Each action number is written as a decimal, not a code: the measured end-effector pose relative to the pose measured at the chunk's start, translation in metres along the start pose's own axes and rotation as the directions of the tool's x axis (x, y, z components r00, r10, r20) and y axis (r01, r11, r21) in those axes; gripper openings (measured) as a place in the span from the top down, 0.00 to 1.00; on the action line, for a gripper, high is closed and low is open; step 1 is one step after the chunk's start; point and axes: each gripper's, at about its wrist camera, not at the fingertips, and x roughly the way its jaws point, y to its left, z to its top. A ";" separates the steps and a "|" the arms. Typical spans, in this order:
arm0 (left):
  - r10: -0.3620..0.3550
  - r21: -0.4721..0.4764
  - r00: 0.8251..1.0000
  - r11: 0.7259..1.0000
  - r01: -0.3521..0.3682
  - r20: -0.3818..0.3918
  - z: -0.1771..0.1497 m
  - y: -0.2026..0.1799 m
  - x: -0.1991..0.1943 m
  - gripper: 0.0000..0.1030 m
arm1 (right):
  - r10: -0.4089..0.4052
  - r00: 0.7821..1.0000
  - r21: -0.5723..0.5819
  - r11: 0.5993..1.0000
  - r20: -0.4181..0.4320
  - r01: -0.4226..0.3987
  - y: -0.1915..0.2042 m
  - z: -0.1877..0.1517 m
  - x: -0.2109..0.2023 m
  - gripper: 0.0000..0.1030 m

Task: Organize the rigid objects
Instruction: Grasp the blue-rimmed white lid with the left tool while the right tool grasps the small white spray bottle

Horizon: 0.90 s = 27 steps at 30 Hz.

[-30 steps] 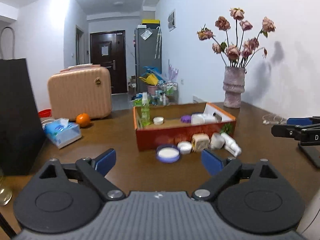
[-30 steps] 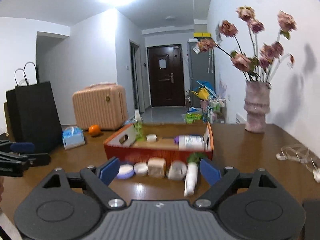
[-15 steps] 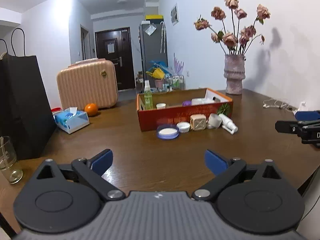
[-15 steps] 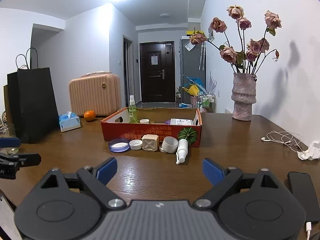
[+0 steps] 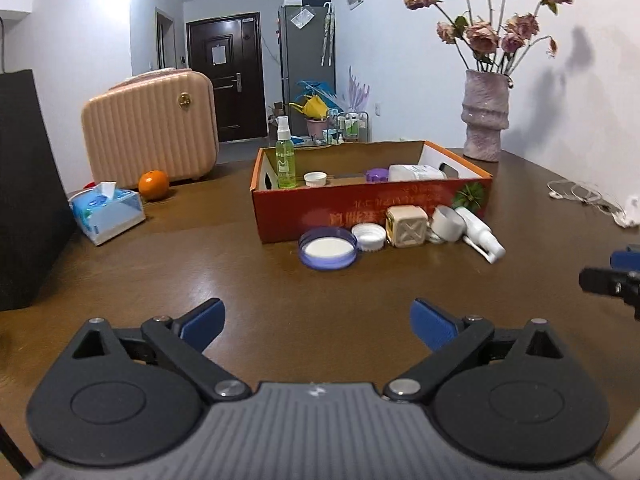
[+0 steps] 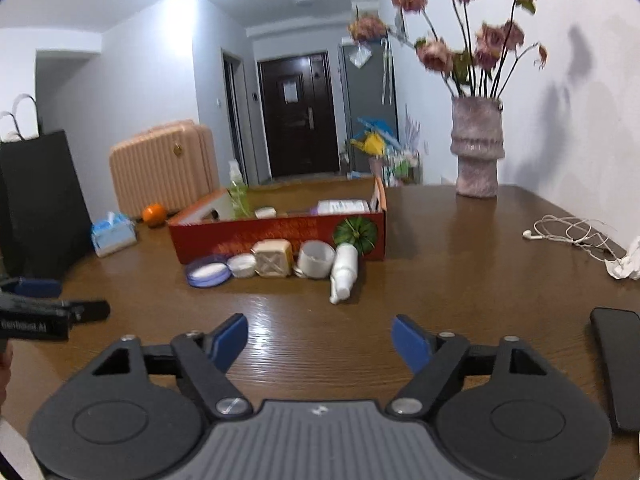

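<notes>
Nearest, the left gripper (image 5: 317,322) and right gripper (image 6: 320,338) hang spread and empty above bare table (image 5: 240,280), likely readying a pick; beyond, lid (image 5: 327,248), cap (image 5: 369,237), cube (image 5: 407,226) and bottle (image 5: 480,238) line the box (image 5: 360,204) front, seemingly awaiting boxing.

both grippers nearer red box (image 5: 372,208) again

We see upside-down print on the red box (image 5: 372,208), unreadable; blurred white lettering on the left gripper (image 6: 34,326); nothing legible.
</notes>
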 end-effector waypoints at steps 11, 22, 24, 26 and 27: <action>-0.008 0.077 0.993 0.997 0.017 -0.121 0.034 0.001 0.133 0.06 | -0.021 0.996 -0.017 1.000 -0.085 0.020 -0.009 0.043 0.110 0.44; -0.125 0.037 0.983 0.991 0.131 -0.135 0.042 0.007 0.191 0.35 | -0.055 0.982 0.016 0.998 -0.183 0.059 -0.021 0.040 0.178 0.62; -0.136 0.030 0.982 0.990 0.141 -0.133 0.042 0.009 0.189 0.35 | -0.052 0.982 0.028 0.998 -0.183 0.058 -0.021 0.038 0.177 0.74; -0.121 0.038 0.983 0.991 0.127 -0.136 0.041 0.009 0.185 0.35 | -0.070 0.982 0.016 0.997 -0.173 0.074 -0.019 0.037 0.173 0.80; -0.115 0.030 0.984 0.992 0.120 -0.134 0.039 0.010 0.180 0.35 | -0.087 0.981 0.008 0.996 -0.171 0.089 -0.018 0.036 0.170 0.81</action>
